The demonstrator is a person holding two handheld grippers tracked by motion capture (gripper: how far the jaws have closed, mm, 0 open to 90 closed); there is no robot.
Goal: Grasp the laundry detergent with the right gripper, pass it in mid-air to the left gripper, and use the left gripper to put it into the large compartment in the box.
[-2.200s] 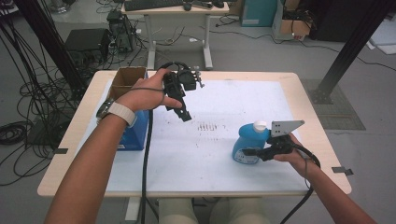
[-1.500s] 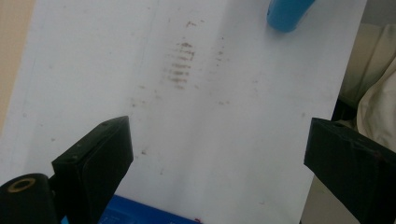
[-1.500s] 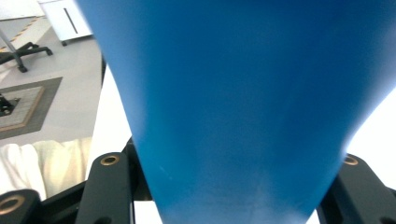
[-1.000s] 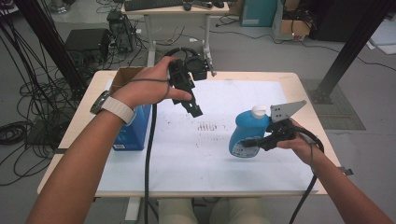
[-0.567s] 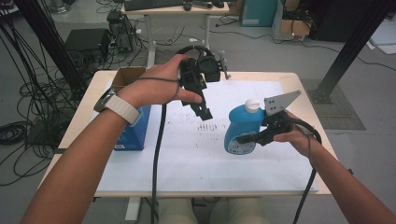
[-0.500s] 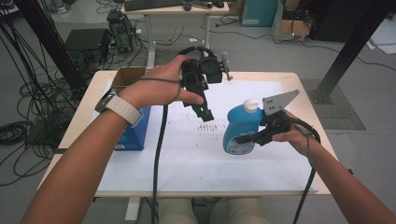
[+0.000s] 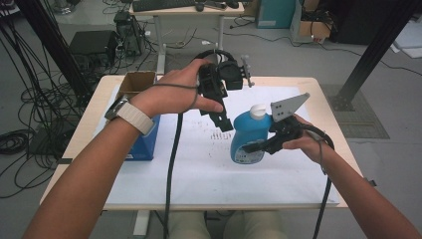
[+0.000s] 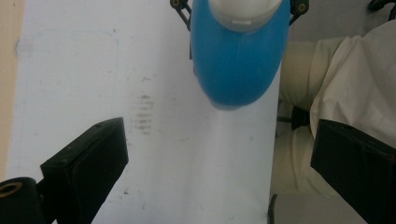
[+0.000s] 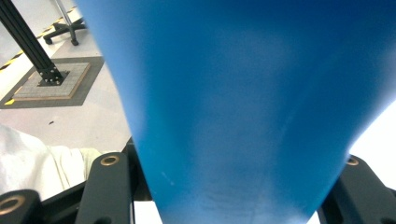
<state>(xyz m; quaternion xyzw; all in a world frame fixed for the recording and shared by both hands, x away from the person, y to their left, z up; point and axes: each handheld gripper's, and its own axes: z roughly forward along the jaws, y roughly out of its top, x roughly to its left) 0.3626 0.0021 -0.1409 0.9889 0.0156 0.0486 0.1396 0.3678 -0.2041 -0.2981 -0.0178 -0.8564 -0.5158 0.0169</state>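
The right gripper pinches the bottle at centre frame, lifted. The left gripper, jaws spread, hovers above; the cap remains untouched.

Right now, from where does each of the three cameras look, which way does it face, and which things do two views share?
High view: above the person's side, facing forward and down on the white-topped table; both forearms, left gripper, right gripper.
Left gripper view: rides the open left gripper, looking down on the blue plastic bottle with white cap.
Right gripper view: between its jaws, against the bottle.
All share the bottle.
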